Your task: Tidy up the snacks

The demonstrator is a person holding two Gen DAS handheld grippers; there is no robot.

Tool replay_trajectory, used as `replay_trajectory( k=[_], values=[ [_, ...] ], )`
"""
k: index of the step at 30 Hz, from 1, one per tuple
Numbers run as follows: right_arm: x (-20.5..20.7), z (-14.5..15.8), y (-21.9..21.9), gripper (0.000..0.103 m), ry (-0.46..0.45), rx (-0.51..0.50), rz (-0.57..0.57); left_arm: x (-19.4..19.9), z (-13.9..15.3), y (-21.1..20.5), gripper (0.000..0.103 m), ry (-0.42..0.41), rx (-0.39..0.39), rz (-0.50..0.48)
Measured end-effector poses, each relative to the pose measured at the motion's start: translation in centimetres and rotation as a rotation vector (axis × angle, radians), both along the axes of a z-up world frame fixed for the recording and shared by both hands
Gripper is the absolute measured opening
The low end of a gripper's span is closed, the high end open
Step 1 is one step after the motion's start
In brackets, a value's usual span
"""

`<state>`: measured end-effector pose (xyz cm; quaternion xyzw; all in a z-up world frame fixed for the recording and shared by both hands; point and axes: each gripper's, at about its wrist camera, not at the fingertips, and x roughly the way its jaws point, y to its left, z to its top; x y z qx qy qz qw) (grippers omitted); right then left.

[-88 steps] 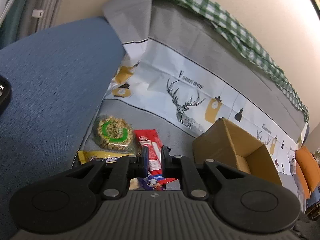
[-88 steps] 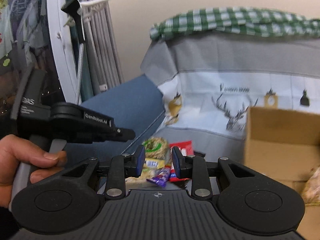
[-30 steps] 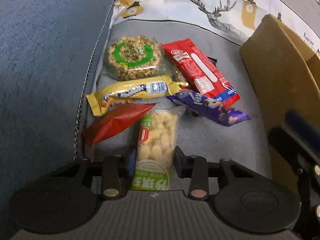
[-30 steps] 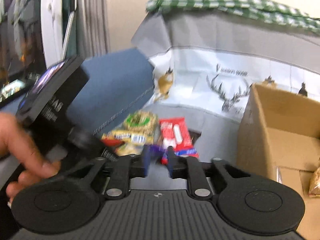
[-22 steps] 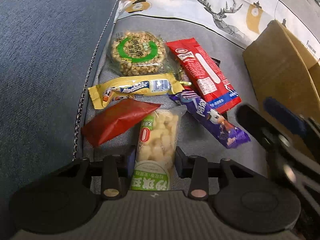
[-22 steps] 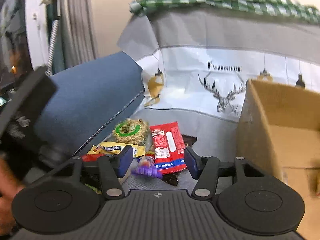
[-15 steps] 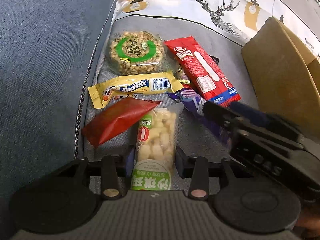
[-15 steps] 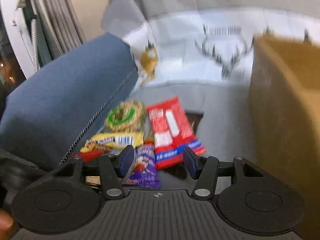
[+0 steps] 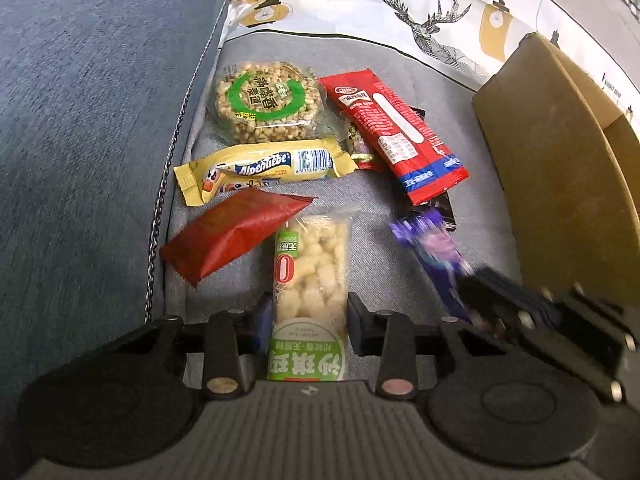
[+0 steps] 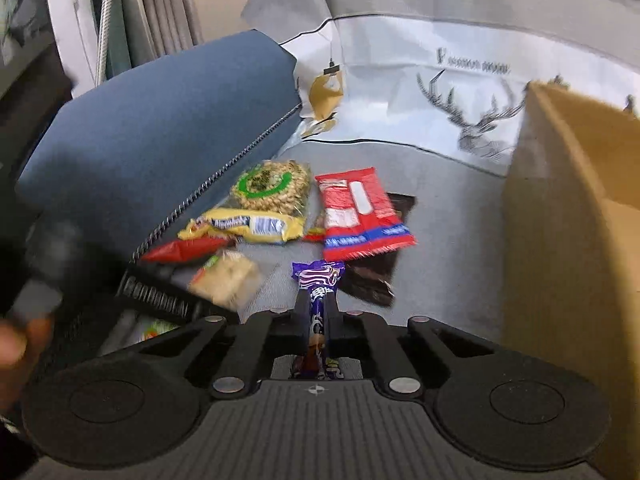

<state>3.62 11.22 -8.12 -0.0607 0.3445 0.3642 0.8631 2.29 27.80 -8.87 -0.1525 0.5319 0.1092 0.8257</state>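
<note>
Snacks on grey sofa cover, deer-printed backrest

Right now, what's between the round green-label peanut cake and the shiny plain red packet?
The yellow candy bar wrapper lies between the peanut cake and red packet, seen in the left wrist view.

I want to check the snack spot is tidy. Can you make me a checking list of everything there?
Surface: grey sofa seat, patterned cover behind.
Job's things: puffed snack pack; purple bar; yellow bar, red pouch, round peanut cake and long red pack lie loose; cardboard box at right.
Clutter: dark wrapper under the long red pack.
Grippers: left gripper straddles the puffed snack pack; right gripper has just closed on the purple bar.
Cables: nothing seen.
Surroundings: blue armrest, curtain.
</note>
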Motion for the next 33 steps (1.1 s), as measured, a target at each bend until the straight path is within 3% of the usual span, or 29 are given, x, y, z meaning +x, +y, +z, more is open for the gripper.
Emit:
replay_trajectory(
  k=[4,9,14,21,23,25,33],
  values=[
    [-2.7,0.6,-1.6,0.006,-0.010,-0.046,-0.040,-0.5,0.2,-0.2,0.041,0.003,-0.020,0.037],
    [-4.6,0.3,-3.1,0.006,0.057,-0.084,-0.052,-1.3,0.3,-0.8,0.041,-0.009,-0.106,0.128],
    [-5.6,0.2,-4.1,0.010,0.103,-0.057,-0.043,-1.9,1.4,-0.7,0.040,-0.057,-0.110,0.159],
    [-5.5,0.9,-3.9,0.016,0.011,-0.011,-0.041,-1.8,1.6,0.3,0.040,-0.082,-0.121,0.188],
    [-5.4,0.9,-3.5,0.028,-0.013,-0.004,-0.044,-1.8,2.2,0.3,0.045,-0.122,-0.123,0.180],
    [-5.3,0.8,-3.0,0.032,-0.050,0.000,-0.048,-1.8,3.0,0.2,0.045,-0.167,-0.112,0.179],
    [-4.1,1.0,-1.3,0.043,-0.213,-0.012,-0.066,-1.9,5.1,1.0,0.045,-0.302,-0.095,0.248]
  ],
)
